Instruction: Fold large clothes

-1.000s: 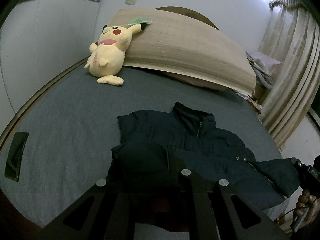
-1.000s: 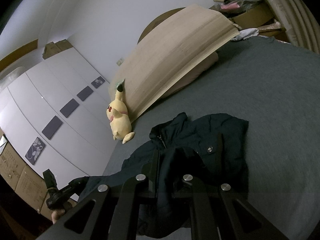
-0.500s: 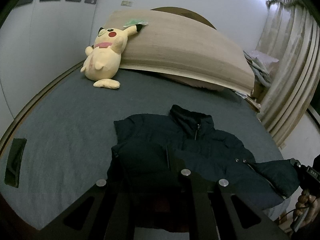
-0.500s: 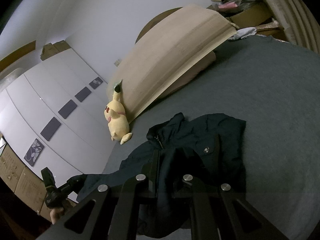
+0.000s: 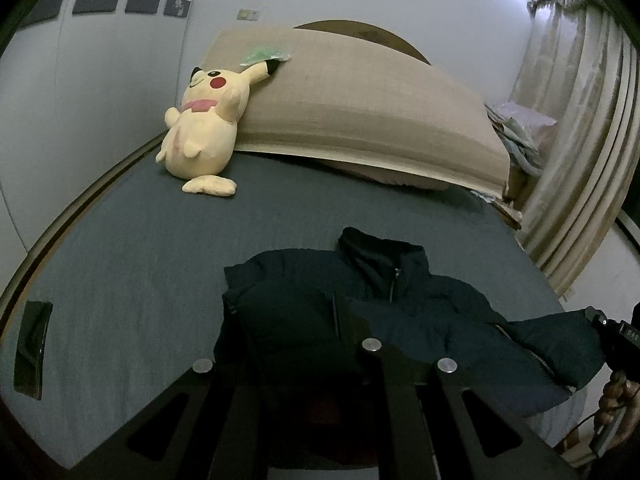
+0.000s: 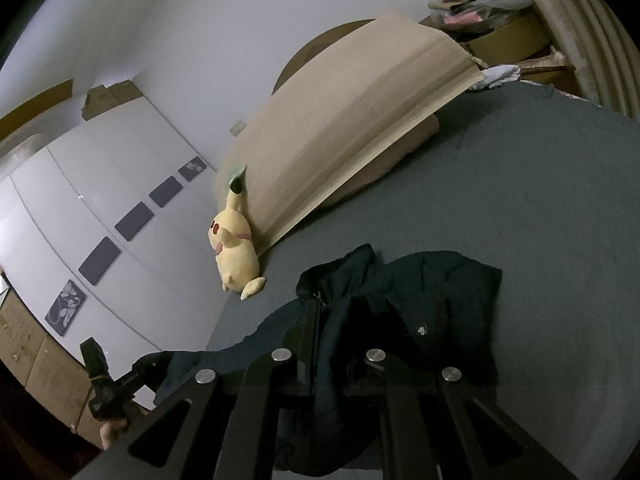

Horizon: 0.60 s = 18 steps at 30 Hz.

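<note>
L+R hand-held gripper [image 5: 320,344] [image 6: 332,356]: each clamps jacket [image 5: 400,312] hem (near bed [image 5: 120,272] edge) | far mattress bare

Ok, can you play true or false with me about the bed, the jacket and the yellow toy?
1. The Pikachu plush leans against the tan headboard cushion. True.
2. The dark puffer jacket hangs on the curtain. False: it lies on the grey bed, with part of it lifted at the near edge.
3. The jacket's collar points toward the headboard. True.
4. The plush sits on top of the jacket. False: it is apart from it, further up the bed.
5. The left claw and the right claw each hold part of the jacket. True, as far as the dark fabric between the fingers shows.
</note>
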Tool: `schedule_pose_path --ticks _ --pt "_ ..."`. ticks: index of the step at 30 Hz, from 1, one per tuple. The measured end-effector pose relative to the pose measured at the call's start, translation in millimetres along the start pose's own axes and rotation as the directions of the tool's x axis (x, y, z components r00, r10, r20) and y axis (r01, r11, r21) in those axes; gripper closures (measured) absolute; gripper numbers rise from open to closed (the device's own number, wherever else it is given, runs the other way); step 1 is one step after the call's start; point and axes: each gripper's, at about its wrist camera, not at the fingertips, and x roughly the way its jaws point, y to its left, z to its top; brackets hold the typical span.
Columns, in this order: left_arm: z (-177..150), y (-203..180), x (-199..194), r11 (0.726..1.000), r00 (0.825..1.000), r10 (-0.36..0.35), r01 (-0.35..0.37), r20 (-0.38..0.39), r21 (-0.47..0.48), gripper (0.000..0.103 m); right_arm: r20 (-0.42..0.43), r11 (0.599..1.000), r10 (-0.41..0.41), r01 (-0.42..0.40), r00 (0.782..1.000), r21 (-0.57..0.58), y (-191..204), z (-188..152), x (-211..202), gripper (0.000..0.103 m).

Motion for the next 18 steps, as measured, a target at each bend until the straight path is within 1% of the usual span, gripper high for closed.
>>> schedule_pose_path --ticks 4,18 --pt "4.6 2.3 7.6 1.0 1.0 -0.001 0.001 -0.005 -0.004 0.096 -0.002 1.0 -0.012 0.012 1.0 -0.014 5.0 5.5 6.0 0.095" --pt "18.4 1.8 31.6 1.0 0.999 0.002 -0.003 -0.032 -0.007 0.096 -0.022 0.998 -0.059 0.059 0.998 -0.023 3.6 18.2 25.8 0.095"
